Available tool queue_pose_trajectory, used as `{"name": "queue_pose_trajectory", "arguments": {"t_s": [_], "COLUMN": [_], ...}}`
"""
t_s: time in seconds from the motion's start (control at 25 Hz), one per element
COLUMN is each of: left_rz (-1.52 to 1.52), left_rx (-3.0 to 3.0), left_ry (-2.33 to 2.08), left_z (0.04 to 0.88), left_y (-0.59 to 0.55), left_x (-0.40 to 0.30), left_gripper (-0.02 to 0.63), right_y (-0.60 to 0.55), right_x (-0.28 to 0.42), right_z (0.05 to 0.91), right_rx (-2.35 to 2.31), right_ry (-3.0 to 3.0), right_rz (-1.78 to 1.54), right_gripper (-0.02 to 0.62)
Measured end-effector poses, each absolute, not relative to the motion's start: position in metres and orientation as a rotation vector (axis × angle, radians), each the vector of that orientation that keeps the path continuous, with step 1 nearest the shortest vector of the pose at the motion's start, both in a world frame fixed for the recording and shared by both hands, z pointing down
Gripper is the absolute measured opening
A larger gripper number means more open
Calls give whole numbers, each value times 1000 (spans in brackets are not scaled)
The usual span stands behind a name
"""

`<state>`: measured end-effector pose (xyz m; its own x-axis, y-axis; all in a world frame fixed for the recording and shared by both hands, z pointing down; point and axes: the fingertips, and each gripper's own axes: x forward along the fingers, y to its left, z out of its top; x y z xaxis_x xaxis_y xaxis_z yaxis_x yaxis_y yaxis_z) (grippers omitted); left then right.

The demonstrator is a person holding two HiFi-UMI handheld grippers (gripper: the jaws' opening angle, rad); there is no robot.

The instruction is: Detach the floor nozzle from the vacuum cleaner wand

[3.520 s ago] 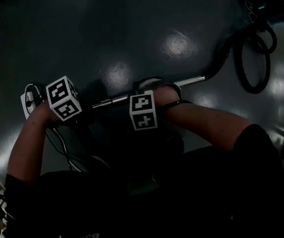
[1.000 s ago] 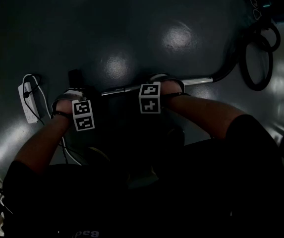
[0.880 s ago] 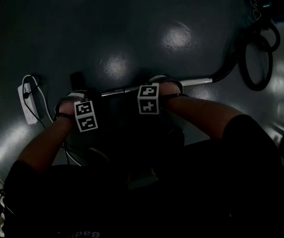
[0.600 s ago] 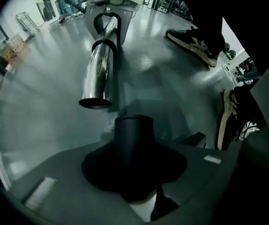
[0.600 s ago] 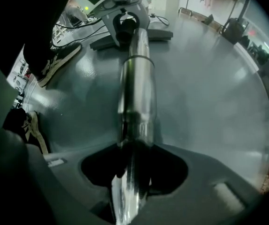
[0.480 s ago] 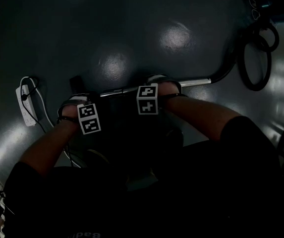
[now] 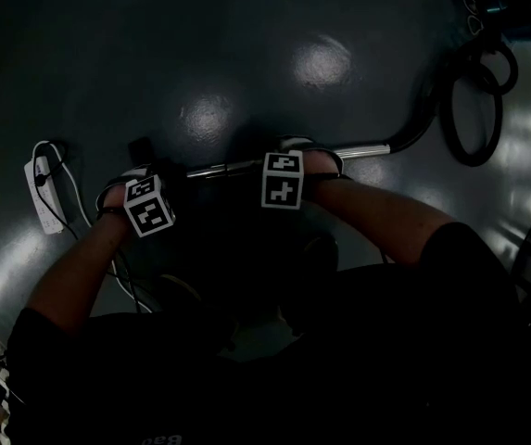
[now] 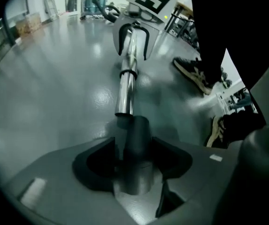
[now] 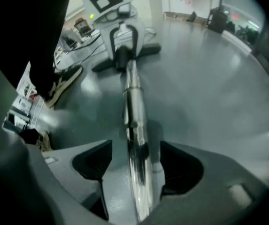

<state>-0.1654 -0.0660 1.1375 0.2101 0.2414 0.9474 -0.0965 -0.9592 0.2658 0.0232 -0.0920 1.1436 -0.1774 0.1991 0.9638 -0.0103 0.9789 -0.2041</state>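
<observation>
both jaws just opened wide: left gripper (image 8: 133,149) straddles nozzle neck (image 8: 138,131), right gripper (image 9: 135,159) straddles chrome wand (image 9: 133,102), neither clamping.

Silver wand (image 8: 126,86), black nozzle neck (image 8: 137,139), glossy grey floor (image 8: 54,78).

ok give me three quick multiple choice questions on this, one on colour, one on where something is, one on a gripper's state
1. The wand between the right gripper's jaws is: a) red b) chrome c) white
2. The white power strip lies: a) on the floor at the head view's left b) on the wand c) inside a box
3. The right gripper's jaws are: a) shut on the wand b) shut, empty c) apart around the wand
Key: b, it shines silver; a, it sits near the left edge; c, gaps show on both sides, and the jaws have just been opening.
</observation>
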Motion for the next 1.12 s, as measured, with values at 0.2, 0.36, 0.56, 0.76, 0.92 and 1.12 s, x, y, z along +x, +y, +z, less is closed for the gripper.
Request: {"name": "queue_pose_trajectory", "arguments": {"t_s": [0.2,0.36,0.56,0.76,0.92,1.12], "left_rz": [1513,1105,866,726,639,512], "left_rx": [2260,2295,2312,2260,2203,2161], "left_ry": [-171,-539,-818,-1008,-1124,-1207], "left_z": [1069,951,783,627,524,423], "left_y": [-96,-134,-133,-112,-92,-51], "left_x": [-149,-138,-158,-176,-172,-145], "left_gripper": [244,234,220,198,196,196], "right_y": [-124,-149,-138,-91,-64,-28], "right_x": [10,-4,11,46,51,52], "right_z": [1078,984,846,708,611,523], "right_rx": [30,220,450,653,656,572], "right_ry": [-1834,-1945,-2033,-2053,-2102,-2153], "right_rz": [282,418,598,805,845,827], "right_gripper": [309,308,308,308,305,305]}}
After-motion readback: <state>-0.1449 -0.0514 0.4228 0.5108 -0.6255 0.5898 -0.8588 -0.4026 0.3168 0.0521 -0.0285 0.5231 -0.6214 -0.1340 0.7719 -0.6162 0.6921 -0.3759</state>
